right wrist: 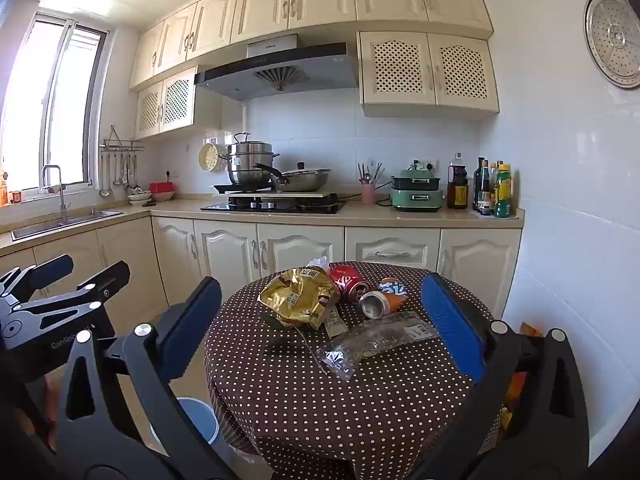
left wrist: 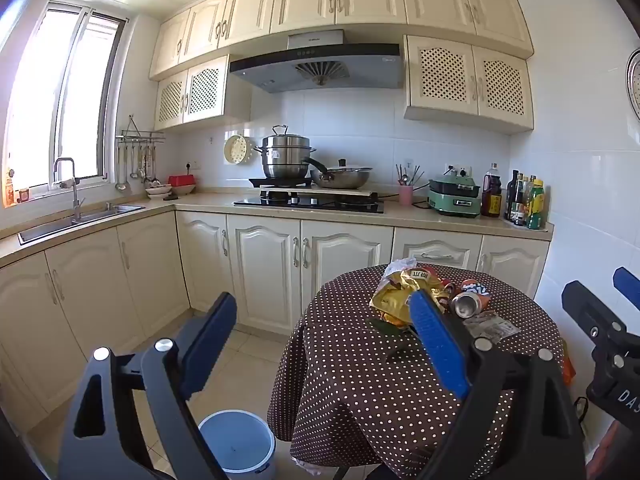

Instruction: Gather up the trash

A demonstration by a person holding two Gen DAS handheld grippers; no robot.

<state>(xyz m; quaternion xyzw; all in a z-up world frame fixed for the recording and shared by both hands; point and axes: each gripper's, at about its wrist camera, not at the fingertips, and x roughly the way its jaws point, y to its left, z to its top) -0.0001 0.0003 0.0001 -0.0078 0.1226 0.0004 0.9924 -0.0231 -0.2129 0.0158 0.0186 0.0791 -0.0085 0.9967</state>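
A round desk (right wrist: 360, 400) under a brown cloth with white dots fills the foreground, with cream kitchen cabinets (right wrist: 296, 248) behind it. On the floor to its left stands a pale blue bin (left wrist: 236, 440), open at the top. The left tongs (left wrist: 324, 320) and the right tongs (right wrist: 320, 304) both gape wide with nothing between their blue pads, held above the near edge. The trash lies at the far middle of the desk: a crumpled gold snack bag (right wrist: 298, 298), a clear plastic wrapper (right wrist: 372, 342) nearer, then a red can (right wrist: 350, 284) and an orange can (right wrist: 382, 300) on their sides, touching.
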